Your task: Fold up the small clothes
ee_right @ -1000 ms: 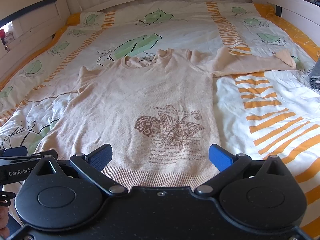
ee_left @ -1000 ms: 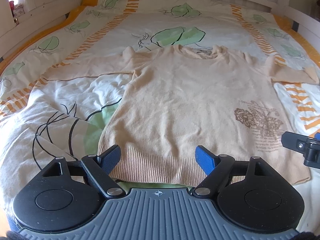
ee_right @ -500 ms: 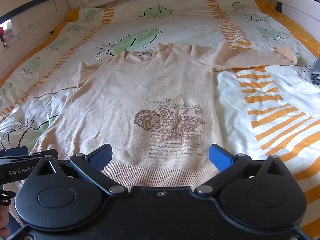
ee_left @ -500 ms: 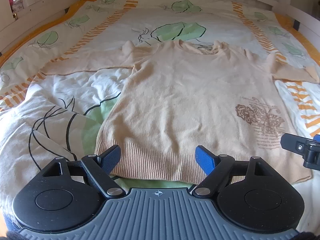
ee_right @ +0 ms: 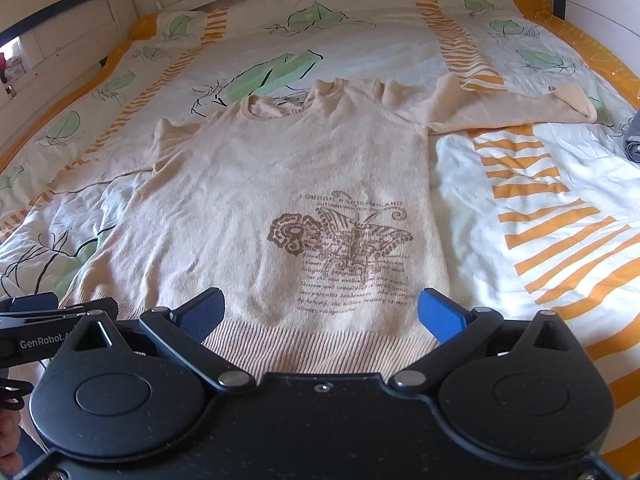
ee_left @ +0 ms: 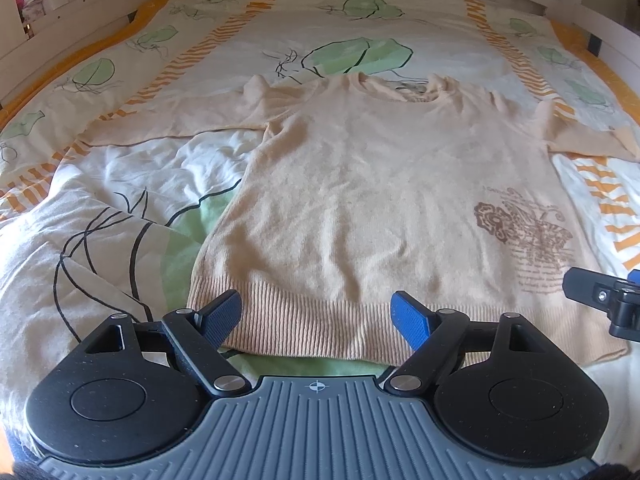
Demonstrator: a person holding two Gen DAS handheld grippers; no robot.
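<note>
Lay spread flat, front up, on the bed (ee_left: 120, 208): peach knit sweater (ee_left: 360, 200), sleeves stretched out to either side, ribbed hem (ee_right: 312, 344) nearest the cameras. No fold made yet, by the look of it; whole job remaining, probably sleeves in first, then body doubled over. Hovered side by side over the hem, both tools. Left tongs (ee_left: 318, 316) spread wide, nothing between the blue pads, hem just beneath. Right tongs (ee_right: 320, 312) likewise gaping, empty, above the butterfly print (ee_right: 344, 248). Rumpled leaf-and-stripe duvet underneath, creased near the left sleeve (ee_left: 172, 124). Grey bundle of cloth (ee_right: 632, 140) at the bed's right edge, well apart. Nothing lying on the sweater itself.
</note>
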